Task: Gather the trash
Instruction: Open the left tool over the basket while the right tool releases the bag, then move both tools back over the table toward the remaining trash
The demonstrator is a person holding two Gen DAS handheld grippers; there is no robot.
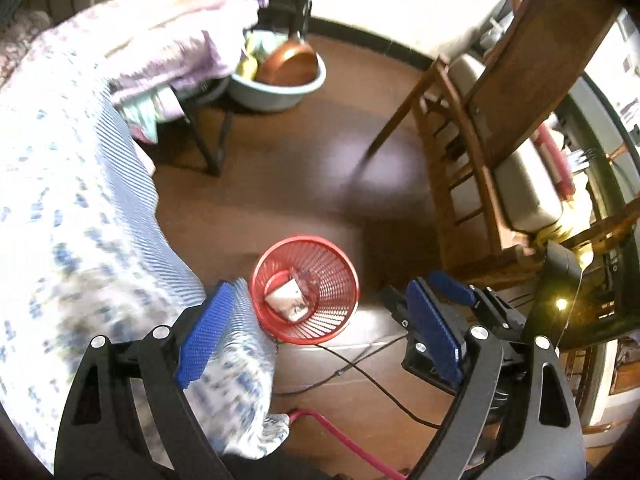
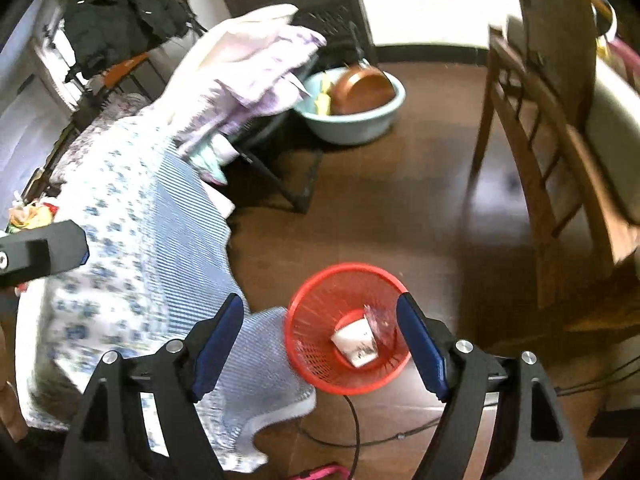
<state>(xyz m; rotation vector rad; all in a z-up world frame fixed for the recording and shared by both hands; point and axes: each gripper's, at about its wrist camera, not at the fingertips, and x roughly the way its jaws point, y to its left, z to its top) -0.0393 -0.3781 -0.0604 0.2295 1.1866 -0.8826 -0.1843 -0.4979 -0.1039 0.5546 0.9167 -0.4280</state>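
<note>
Both grippers were up over the red mesh basket (image 2: 347, 330) on the brown floor, beside the floral bedspread (image 2: 132, 240). Right gripper (image 2: 320, 344) jaws spread wide, nothing between the pads. Left gripper (image 1: 316, 340) same: wide, empty. White paper cup (image 2: 357, 340) lay on its side in the basket bottom, with what looked like a crumpled clear wrapper (image 2: 380, 322) touching it; blur made that uncertain. Best practice here: clear the rim vertically before swinging off, and avoid the black cable (image 2: 354, 420) near the base.
</note>
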